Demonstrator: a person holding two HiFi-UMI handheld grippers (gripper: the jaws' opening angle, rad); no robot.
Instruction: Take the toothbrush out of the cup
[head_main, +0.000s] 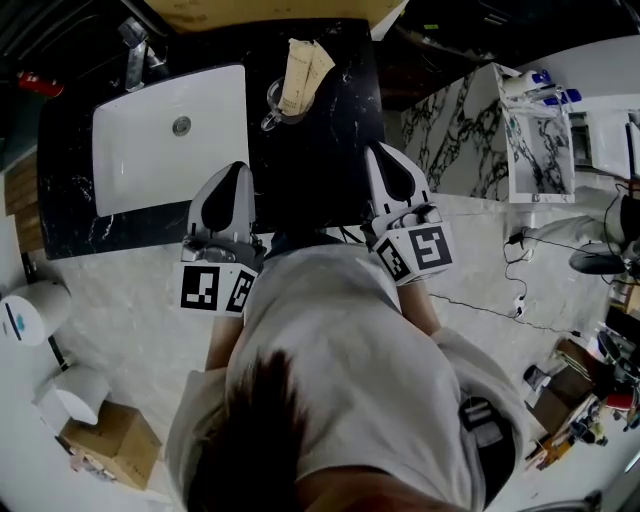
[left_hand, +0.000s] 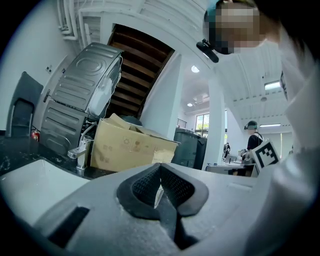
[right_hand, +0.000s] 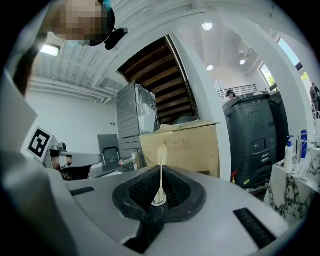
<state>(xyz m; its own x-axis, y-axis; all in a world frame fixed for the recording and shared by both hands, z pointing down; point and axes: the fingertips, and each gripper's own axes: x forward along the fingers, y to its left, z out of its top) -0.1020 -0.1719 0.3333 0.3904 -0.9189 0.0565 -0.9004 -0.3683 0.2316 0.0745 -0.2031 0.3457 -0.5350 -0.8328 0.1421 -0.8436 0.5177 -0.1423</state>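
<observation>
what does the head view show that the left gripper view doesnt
Only the head view: the cup holding the toothbrush, and the drain hole. Only the left gripper view: a cardboard box, a staircase and a grey appliance. Both: the white sink, the faucet and the left gripper, its jaws closed.

A glossy black counter of white-veined stone. A smooth, shiny white sink. A clear glass cup; a matt cardboard box.
</observation>
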